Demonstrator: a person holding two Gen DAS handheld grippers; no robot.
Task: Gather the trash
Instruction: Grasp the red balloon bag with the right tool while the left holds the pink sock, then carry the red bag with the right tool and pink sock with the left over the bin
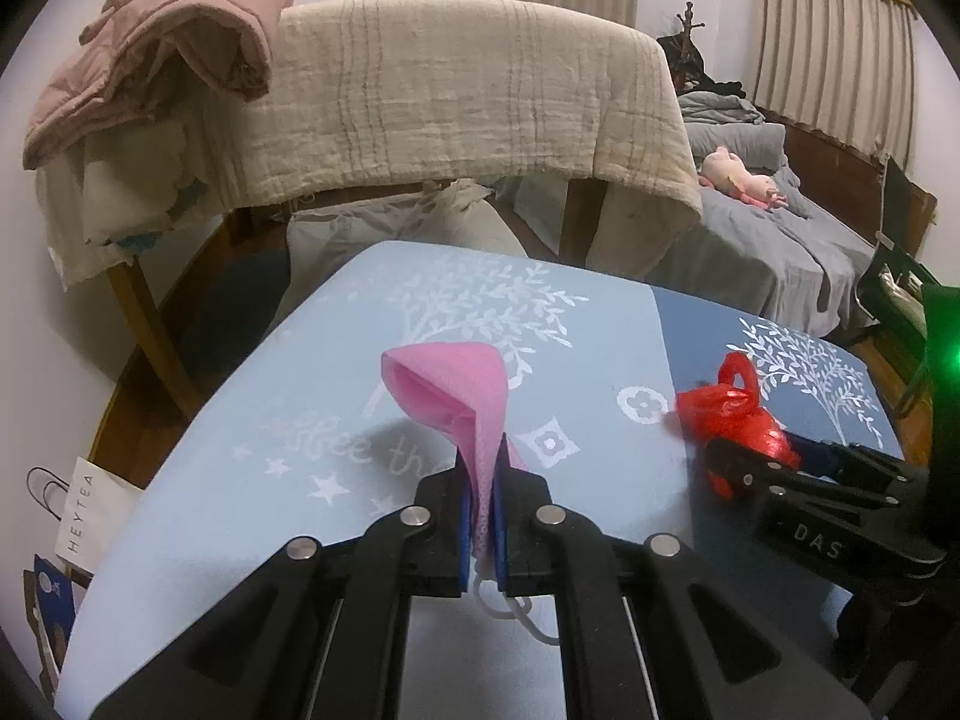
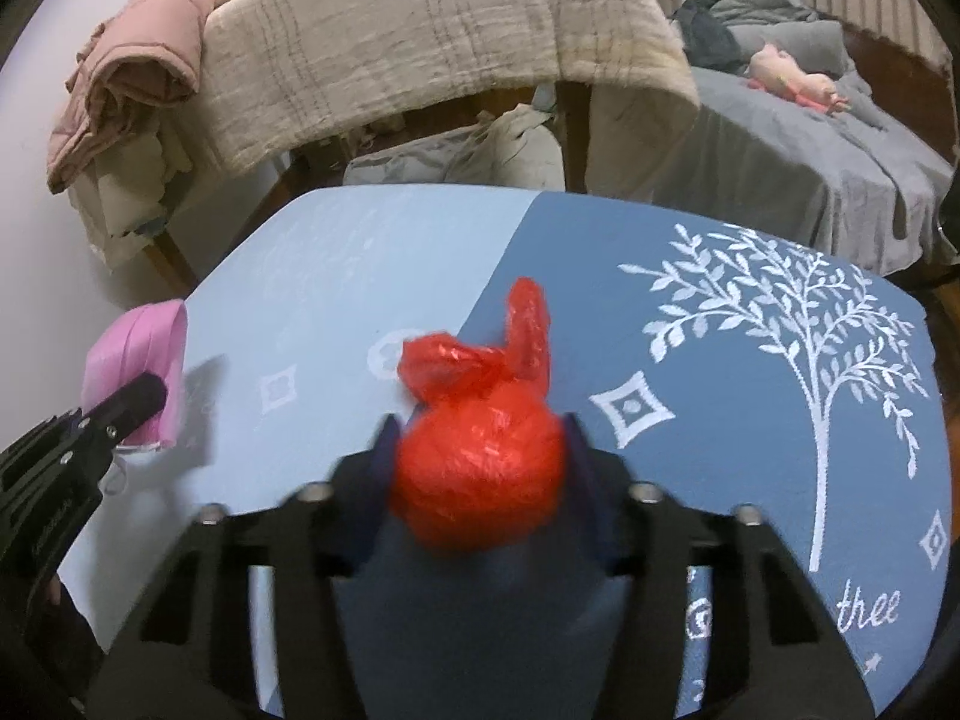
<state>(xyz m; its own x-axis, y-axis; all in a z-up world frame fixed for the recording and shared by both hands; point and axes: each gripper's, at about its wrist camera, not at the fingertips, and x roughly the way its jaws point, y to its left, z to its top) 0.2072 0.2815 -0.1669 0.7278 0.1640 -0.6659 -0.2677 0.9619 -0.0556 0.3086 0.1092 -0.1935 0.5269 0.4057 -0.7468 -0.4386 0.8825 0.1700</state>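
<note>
My left gripper (image 1: 483, 480) is shut on a pink face mask (image 1: 456, 396), which stands up above the blue table; its white ear loop hangs below the jaws. The mask also shows at the left of the right wrist view (image 2: 135, 360). My right gripper (image 2: 477, 438) has its jaws on both sides of a tied red plastic bag (image 2: 480, 456) and grips it over the table. In the left wrist view the red bag (image 1: 729, 414) and the right gripper (image 1: 798, 468) are at the right.
The table (image 2: 720, 420) has a blue cloth with white tree prints. Behind it stand a chair draped with a beige blanket (image 1: 450, 90) and a pink jacket (image 1: 162, 54). A bed with grey sheets (image 1: 780, 228) is at the right. Paper bags (image 1: 84, 516) sit on the floor at the left.
</note>
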